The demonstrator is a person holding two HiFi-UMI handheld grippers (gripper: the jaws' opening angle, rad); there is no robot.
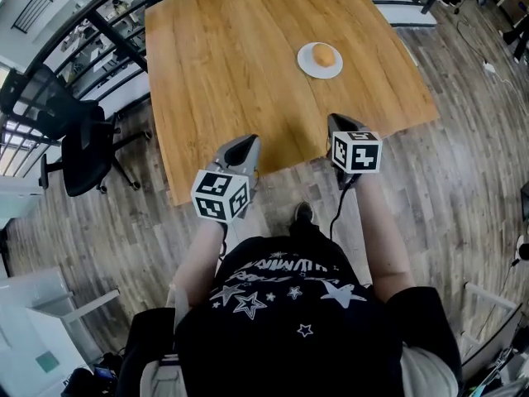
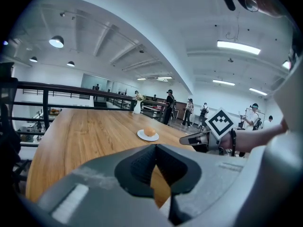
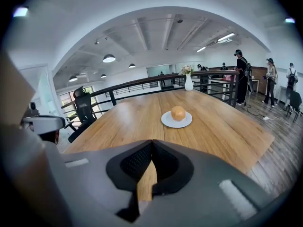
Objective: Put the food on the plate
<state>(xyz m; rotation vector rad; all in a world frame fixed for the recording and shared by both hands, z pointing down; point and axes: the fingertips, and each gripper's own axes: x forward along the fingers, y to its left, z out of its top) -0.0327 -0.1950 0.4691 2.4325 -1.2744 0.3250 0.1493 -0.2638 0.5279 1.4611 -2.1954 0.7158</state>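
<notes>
From the head view, the round orange food [image 1: 323, 55] sits on a white plate [image 1: 307, 66] towards the far right edge of the wooden table [image 1: 231, 64]. The left gripper [image 1: 246, 141] and the right gripper [image 1: 337, 122] hover at the near edge, well apart from the plate. A black chair [image 1: 83, 147] stands off the left edge.

In the left gripper view, the jaws are pressed together with nothing between them, and the plate lies far ahead.

In the right gripper view, the jaws are likewise closed and empty. The food is on the plate straight ahead, with a vase [image 3: 188, 82] at the far edge.
</notes>
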